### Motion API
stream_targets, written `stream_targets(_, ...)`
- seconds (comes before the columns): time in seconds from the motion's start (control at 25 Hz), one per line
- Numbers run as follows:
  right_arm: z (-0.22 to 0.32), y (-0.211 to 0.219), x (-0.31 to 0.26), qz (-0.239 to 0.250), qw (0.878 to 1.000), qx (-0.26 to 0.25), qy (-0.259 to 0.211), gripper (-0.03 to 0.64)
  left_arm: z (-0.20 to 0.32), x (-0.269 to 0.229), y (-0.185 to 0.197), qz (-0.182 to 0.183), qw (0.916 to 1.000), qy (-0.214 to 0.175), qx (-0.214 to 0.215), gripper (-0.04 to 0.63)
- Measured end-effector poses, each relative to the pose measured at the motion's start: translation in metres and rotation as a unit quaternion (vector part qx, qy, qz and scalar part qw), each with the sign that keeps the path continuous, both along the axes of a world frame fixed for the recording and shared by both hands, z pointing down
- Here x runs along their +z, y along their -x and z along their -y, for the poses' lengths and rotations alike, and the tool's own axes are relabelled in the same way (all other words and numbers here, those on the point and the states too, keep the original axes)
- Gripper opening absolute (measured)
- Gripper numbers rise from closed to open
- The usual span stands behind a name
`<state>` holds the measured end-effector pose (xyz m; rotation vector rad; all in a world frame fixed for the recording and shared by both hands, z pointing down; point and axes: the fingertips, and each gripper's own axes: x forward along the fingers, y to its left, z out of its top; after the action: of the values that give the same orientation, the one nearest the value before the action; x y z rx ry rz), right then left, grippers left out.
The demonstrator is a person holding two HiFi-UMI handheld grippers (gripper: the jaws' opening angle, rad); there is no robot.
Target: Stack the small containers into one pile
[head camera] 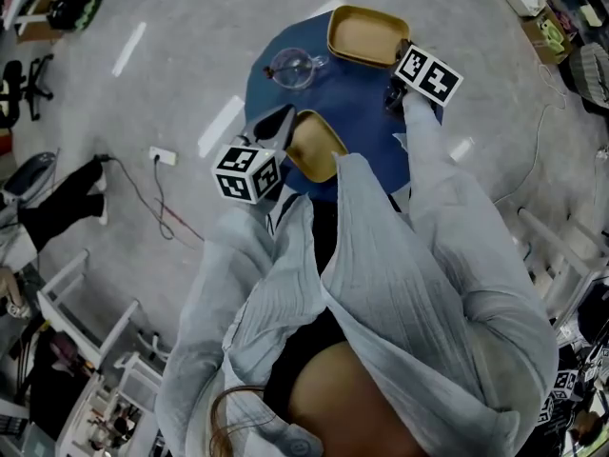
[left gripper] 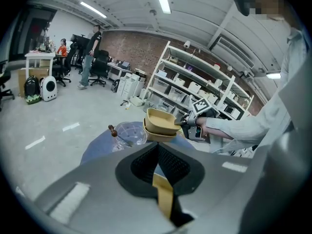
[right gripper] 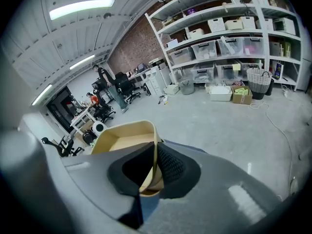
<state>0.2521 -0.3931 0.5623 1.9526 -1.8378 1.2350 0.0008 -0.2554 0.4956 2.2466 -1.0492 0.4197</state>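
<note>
Blue round table (head camera: 366, 112) as landmark. On its far-left part: clear glass dish (head camera: 293, 68) with dark knob. On floor left of table: white power strip (head camera: 163, 156), dark cable (head camera: 159, 193) trailing. Farther left: black office chair (head camera: 21, 82).

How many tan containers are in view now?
3. The left gripper clamps the near container; the right gripper holds an upper container over a lower container at the table's far edge. More may be nested unseen.
</note>
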Motion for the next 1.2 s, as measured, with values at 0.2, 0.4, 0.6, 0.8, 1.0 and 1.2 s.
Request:
stream_targets(0.2, -0.005, 0.002, 0.008, -0.001, 1.000, 0.002, 0.010, 0.021, -0.002, 0.003, -0.002, -0.001, 1.0000, 0.006, -0.003, 0.015)
stream_targets(0.4, -0.008, 0.002, 0.008, -0.010, 1.000, -0.001, 0.016, 0.021, 0.003, 0.003, -0.007, -0.003, 1.0000, 0.007, -0.003, 0.015)
stream_targets(0.6, -0.011, 0.004, 0.009, -0.044, 0.999, -0.012, 0.019, 0.023, 0.004, 0.002, -0.005, -0.004, 1.0000, 0.008, -0.001, 0.015)
stream_targets(0.8, -0.010, 0.008, 0.009, -0.083, 0.996, -0.036, 0.020, 0.031, 0.002, 0.004, 0.000, -0.004, 0.9999, 0.009, -0.004, 0.014)
stream_targets(1.0, -0.008, 0.016, 0.011, -0.127, 0.988, -0.082, 0.015, 0.112, 0.002, 0.006, 0.001, -0.004, 0.9999, 0.010, -0.004, 0.015)
stream_targets(1.2, -0.008, 0.021, 0.020, -0.152, 0.982, -0.111, 0.016, 0.272, 0.001, 0.010, 0.000, -0.005, 0.9999, 0.010, -0.004, 0.015)
